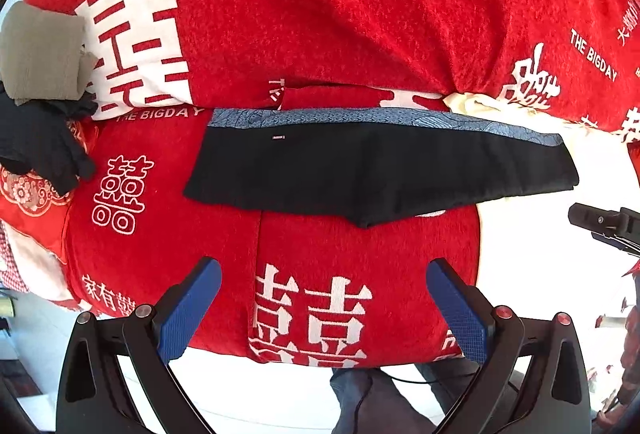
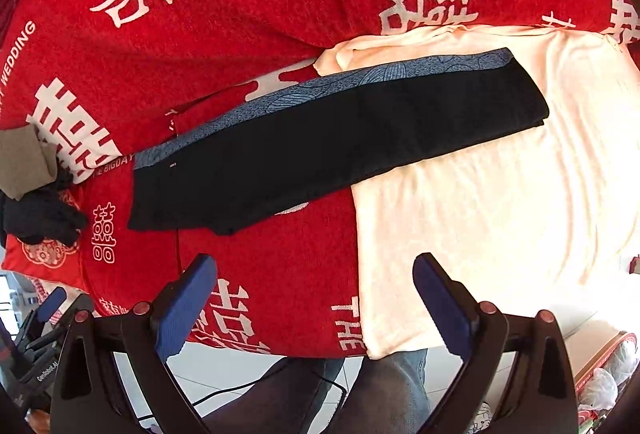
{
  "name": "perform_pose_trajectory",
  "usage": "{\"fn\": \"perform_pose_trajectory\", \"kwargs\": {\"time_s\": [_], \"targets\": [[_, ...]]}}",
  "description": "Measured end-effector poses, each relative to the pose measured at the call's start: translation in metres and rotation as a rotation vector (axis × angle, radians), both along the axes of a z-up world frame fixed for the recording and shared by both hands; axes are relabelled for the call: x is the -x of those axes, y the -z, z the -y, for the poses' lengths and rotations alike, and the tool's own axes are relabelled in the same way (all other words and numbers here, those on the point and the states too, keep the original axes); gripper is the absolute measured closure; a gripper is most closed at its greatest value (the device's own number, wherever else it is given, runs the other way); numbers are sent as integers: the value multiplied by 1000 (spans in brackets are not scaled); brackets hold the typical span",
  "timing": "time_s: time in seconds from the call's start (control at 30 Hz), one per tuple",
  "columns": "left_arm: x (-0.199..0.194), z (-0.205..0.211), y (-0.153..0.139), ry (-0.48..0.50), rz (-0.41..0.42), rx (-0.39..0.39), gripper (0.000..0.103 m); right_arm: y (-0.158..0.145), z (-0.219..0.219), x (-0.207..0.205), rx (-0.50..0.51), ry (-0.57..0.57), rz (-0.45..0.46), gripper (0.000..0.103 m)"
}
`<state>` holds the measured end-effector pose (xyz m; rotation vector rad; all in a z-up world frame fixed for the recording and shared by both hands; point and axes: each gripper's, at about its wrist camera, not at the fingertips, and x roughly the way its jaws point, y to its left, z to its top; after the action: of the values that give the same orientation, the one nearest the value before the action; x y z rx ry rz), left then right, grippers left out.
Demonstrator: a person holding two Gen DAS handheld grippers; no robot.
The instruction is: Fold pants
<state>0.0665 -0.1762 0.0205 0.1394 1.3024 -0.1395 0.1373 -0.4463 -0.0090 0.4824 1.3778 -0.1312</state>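
Black pants with a blue patterned side stripe lie ahead of both tools on a red blanket, already folded lengthwise into one long strip. The left gripper and right gripper hover above, jaws spread wide, holding nothing. Folding the strip crosswise likely remains.

**Bed and what lies on it**

The bed is covered by a red blanket printed with white characters. Black pants with a blue side stripe lie folded lengthwise across it, one end resting on a cream cloth spread at the right. At the left edge sit a folded grey-green garment and a dark crumpled one, touching.
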Motion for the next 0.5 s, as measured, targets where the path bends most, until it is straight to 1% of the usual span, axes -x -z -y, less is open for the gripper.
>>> {"fn": "perform_pose_trajectory", "kwargs": {"time_s": [0.23, 0.33, 0.5], "targets": [[-1, 11, 5, 42, -18, 9, 0, 2, 8, 11, -4, 32, -4, 4], [-3, 22, 7, 84, -24, 5, 0, 1, 14, 19, -3, 64, 3, 4], [-4, 49, 9, 183, -41, -6, 0, 1, 33, 39, -9, 148, 5, 4]]}}
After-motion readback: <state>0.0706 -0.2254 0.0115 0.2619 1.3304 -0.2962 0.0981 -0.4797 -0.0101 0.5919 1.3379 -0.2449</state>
